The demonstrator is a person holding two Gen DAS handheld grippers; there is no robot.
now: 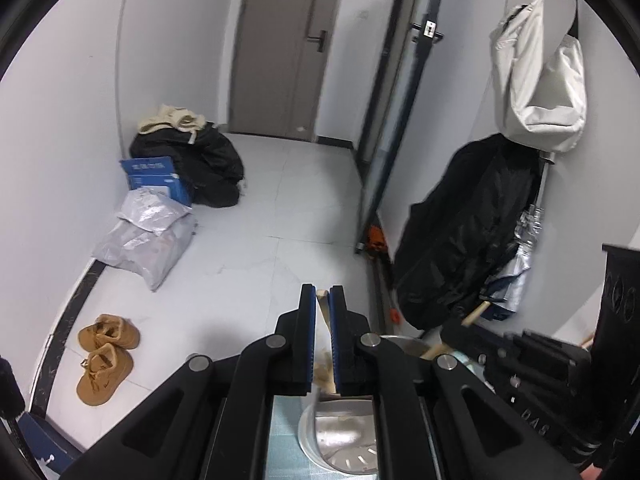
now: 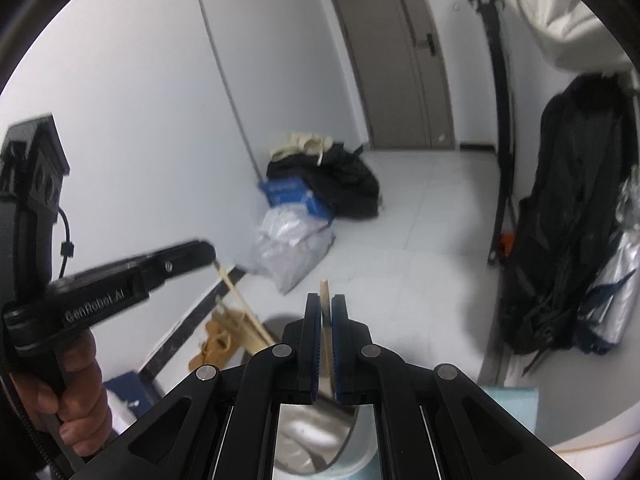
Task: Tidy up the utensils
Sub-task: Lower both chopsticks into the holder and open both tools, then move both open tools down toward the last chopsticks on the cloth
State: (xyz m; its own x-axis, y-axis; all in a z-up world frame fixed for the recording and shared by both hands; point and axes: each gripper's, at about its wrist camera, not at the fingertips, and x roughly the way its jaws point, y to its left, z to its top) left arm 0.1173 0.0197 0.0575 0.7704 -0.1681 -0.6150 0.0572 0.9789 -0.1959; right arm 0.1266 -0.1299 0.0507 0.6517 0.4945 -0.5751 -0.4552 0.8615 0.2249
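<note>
Two grippers, both clamped narrow on wooden utensils. Left gripper (image 1: 322,300) pinches a flat wooden utensil (image 1: 323,312) that pokes out at 12 o'clock past its blue pads; its lower end reaches down toward a round metal holder (image 1: 340,436) at 6 o'clock. Right gripper (image 2: 326,308) grips a thin wooden stick (image 2: 325,300) above a metal container (image 2: 308,436). In the right wrist view, the person's hand (image 2: 76,392) holds the left gripper at 9 o'clock. Tan shoes (image 1: 106,356) on the floor at 8 o'clock.
</note>
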